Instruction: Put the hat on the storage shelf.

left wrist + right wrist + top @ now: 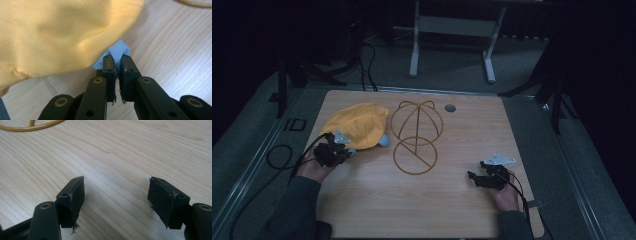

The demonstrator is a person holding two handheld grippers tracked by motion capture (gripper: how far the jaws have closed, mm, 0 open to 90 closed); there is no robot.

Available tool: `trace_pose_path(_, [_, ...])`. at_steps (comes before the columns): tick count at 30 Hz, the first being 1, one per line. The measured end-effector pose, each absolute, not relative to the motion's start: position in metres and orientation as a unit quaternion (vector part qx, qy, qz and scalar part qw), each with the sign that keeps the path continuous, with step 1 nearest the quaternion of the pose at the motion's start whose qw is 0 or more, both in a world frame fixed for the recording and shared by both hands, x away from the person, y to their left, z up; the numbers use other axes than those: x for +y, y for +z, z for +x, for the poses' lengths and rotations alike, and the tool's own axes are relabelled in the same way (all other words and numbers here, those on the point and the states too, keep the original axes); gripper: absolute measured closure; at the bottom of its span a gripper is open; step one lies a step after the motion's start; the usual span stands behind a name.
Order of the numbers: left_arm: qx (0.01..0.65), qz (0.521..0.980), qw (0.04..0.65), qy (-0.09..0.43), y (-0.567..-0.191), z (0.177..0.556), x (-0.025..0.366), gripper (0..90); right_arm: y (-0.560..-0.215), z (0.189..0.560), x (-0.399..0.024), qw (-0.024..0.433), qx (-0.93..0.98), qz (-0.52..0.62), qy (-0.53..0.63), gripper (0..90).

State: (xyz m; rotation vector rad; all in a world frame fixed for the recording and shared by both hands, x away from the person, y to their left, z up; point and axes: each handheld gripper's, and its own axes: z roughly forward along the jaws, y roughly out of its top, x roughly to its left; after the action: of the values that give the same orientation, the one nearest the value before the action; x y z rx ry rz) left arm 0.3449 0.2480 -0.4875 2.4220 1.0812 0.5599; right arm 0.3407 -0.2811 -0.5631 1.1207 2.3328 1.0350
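A yellow cap [354, 125] with a light blue brim lies at the table's back left. My left gripper [343, 150] sits at the cap's near edge. In the left gripper view its jaws [117, 58] are shut on a fold of the light blue brim [120, 50], with the yellow cloth [62, 32] bulging just behind. A gold wire hat stand [416, 125] lies flat mid-table, right of the cap. My right gripper [473, 176] rests low at the front right, open, with bare wood between its fingers [116, 187].
The wooden table [452, 210] has a round grey grommet [450, 108] near its far edge. A loop of the wire stand [30, 128] lies ahead of the right gripper. Cables [277, 155] trail off the left side. A white desk frame [452, 27] stands beyond the table.
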Motion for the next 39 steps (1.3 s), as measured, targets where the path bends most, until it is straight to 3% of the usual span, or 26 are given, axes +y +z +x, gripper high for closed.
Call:
trace_pose_path(27, [0.372, 0.852, 0.291, 0.226, -0.407, 0.352, 0.233, 84.1, -0.563, 0.341, -0.281, 0.177, 0.824, 0.396, 0.365, 29.4])
trace_pose_path(39, [0.376, 0.841, 0.314, 0.229, -0.395, 0.347, 0.241, 83.7, -0.563, 0.341, -0.281, 0.176, 0.824, 0.396, 0.366, 29.3])
